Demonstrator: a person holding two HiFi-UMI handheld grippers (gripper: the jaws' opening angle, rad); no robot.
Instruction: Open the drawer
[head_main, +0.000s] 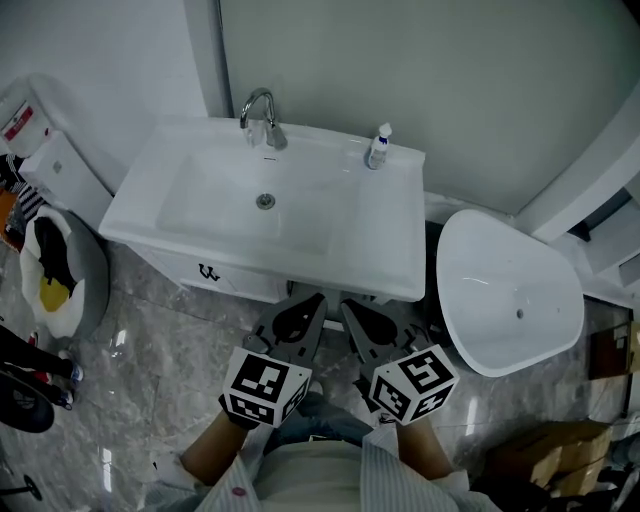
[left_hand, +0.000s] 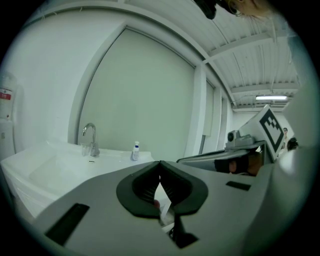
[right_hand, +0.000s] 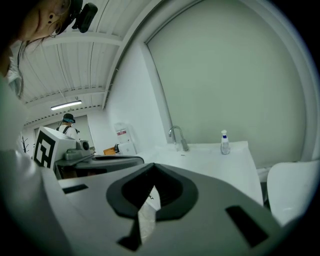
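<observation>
White flat drawer front (head_main: 225, 278) beneath the white ceramic basin (head_main: 392, 232) sits just beyond both grippers' tips. Empty, the left gripper (head_main: 316, 300) and right gripper (head_main: 347, 305) are pinched together.

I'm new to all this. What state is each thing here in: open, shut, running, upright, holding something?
White rectangular ceramic basin: empty.
White vanity drawer below it: shut.
Curved chrome tap: no water seen running.
Small white pump bottle with blue label: upright on the basin's back rim.
Left gripper: jaws together, holding nothing.
Right gripper: jaws together, holding nothing.
</observation>
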